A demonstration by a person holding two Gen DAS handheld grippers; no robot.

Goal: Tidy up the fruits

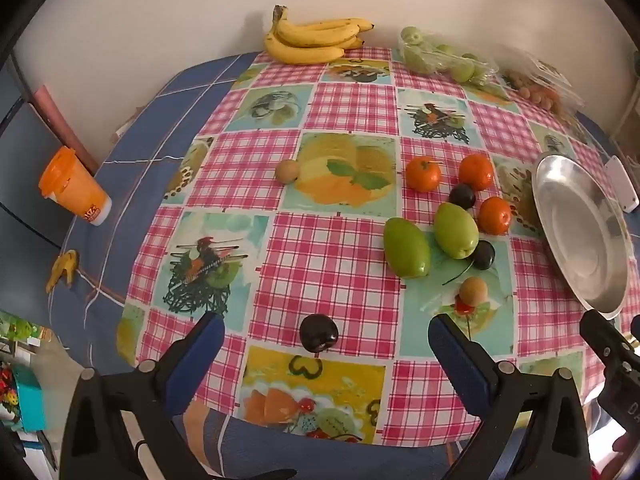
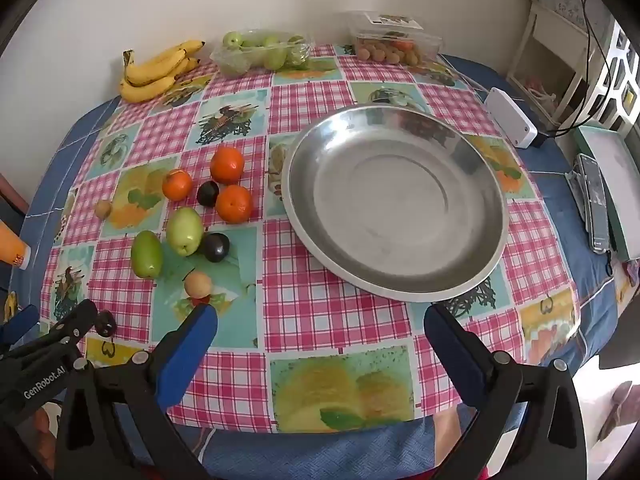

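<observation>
An empty steel bowl point(image 2: 396, 204) sits on the checked tablecloth; it also shows at the right edge of the left wrist view point(image 1: 580, 228). Loose fruit lies left of it: three tangerines point(image 2: 227, 165), two green mangoes point(image 2: 184, 231), dark plums point(image 2: 215, 247) and small tan fruits point(image 2: 197, 284). My left gripper point(image 1: 326, 330) is open, with a dark plum point(image 1: 319, 333) on the cloth between its fingertips. My right gripper point(image 2: 320, 320) is open and empty, hovering over the cloth just in front of the bowl.
Bananas point(image 2: 156, 70), a bag of green fruit point(image 2: 262, 52) and a clear box of small fruit point(image 2: 394, 44) line the far edge. An orange cup point(image 1: 74, 186) and a banana peel point(image 1: 64, 270) lie left. A white box point(image 2: 512, 118) and a phone point(image 2: 596, 200) lie right.
</observation>
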